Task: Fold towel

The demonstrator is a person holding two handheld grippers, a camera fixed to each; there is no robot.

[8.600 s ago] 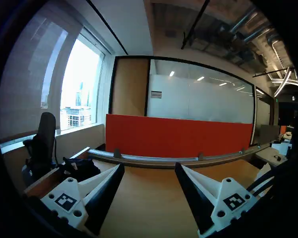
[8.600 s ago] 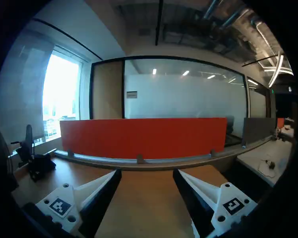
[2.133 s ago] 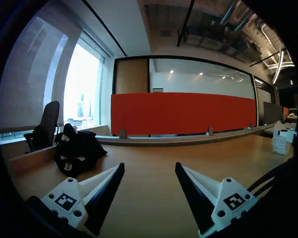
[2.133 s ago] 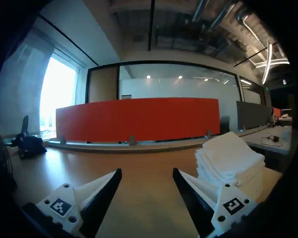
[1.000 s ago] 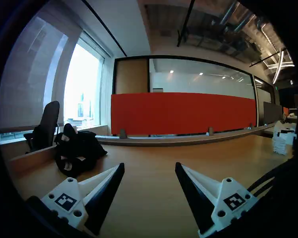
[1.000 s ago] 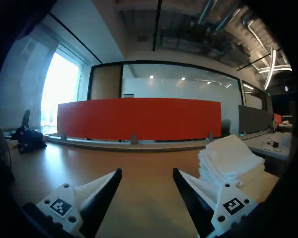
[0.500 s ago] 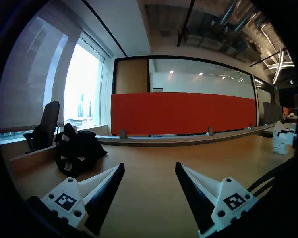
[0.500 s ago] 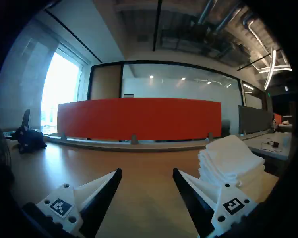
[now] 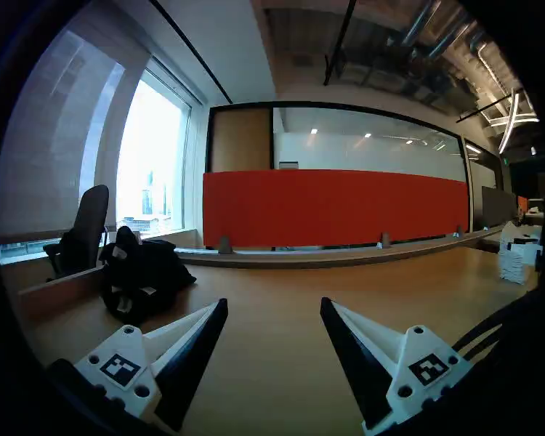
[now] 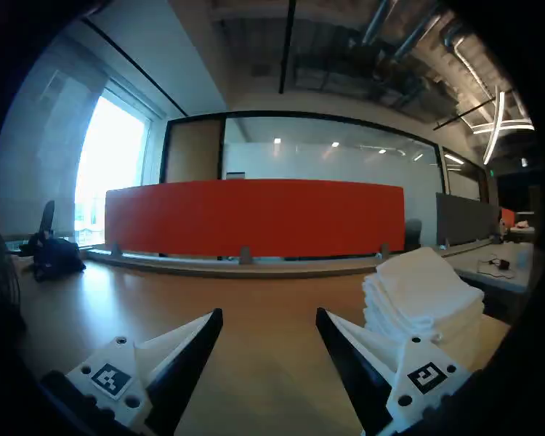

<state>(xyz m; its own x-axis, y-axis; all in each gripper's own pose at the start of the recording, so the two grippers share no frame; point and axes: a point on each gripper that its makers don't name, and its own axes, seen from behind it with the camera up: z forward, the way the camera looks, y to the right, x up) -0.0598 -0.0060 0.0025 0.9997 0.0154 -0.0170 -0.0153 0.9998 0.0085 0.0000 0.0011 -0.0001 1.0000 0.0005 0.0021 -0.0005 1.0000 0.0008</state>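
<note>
In the left gripper view, a black chair (image 9: 83,232) stands far to the left of the red screen (image 9: 334,207), by a big bright window (image 9: 152,167). A black bag (image 9: 142,280) lies on the wooden table (image 9: 287,280), left of the red screen and nearer to the camera. The left gripper (image 9: 272,300) is low in the middle, in front of the red screen. Its two white fingers (image 9: 174,330) are wide apart, with nothing between them but bare table. They are low over the wood (I cannot tell if they touch it). The red screen stands up along the far edge of the table. Far to the right of the red screen sits a pile of white towels (image 9: 516,258), small and partly cut off.

In the right gripper view, the black bag (image 10: 53,258) is small and far to the left of the red screen (image 10: 254,218). The right gripper (image 10: 268,311) is low in the middle, in front of the red screen. Its fingers (image 10: 367,338) are wide apart too, and they hold nothing. The pile of white towels (image 10: 425,294) sits on the table (image 10: 272,287), right of the red screen and much nearer to the camera, close by the finger on that side. The towels are folded and lie flat, one on top of another. Behind the red screen is a glass wall (image 10: 330,160). Further right of the red screen are a grey screen (image 10: 458,218) and a white desk (image 10: 501,269)
</note>
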